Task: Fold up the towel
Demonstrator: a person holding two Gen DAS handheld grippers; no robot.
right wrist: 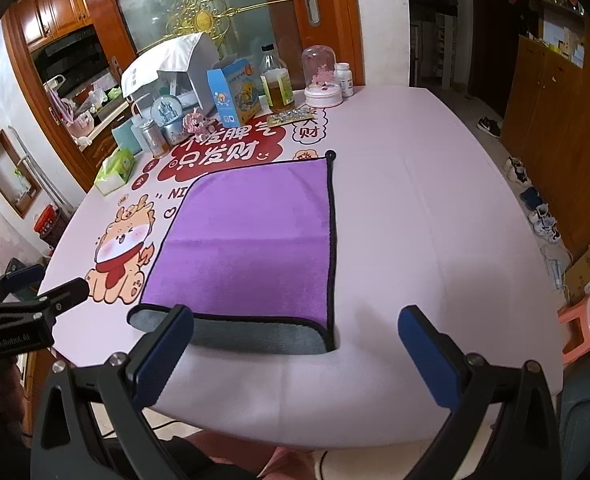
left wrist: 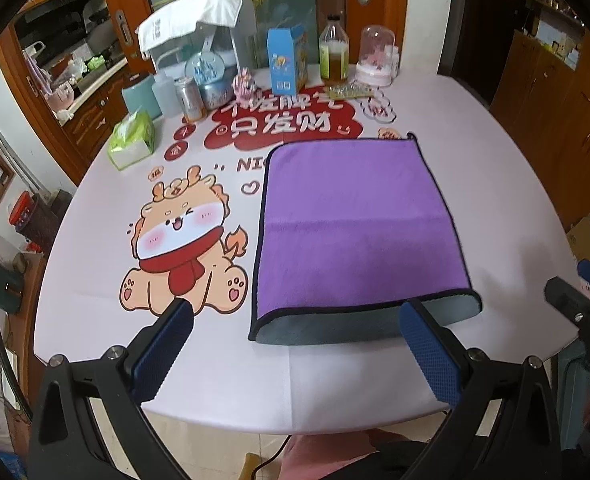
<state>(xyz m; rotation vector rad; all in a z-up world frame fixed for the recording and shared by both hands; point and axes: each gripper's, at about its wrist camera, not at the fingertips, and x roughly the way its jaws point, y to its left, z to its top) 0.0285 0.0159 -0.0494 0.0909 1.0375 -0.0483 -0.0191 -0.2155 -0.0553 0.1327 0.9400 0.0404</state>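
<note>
While a tissue pack [left wrist: 131, 140], can [left wrist: 189, 98], blue carton [left wrist: 287, 60] and bottle [left wrist: 334, 50] crowd the table's [left wrist: 475, 152] far edge, we hold our left gripper [left wrist: 295, 320] and right gripper [right wrist: 297, 322] wide apart, empty, above the near hem of the folded purple towel [left wrist: 355, 224].

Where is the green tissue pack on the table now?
The tissue pack lies near the table's far left edge in both views, left of the cartoon dragon's head and the purple towel.
</note>
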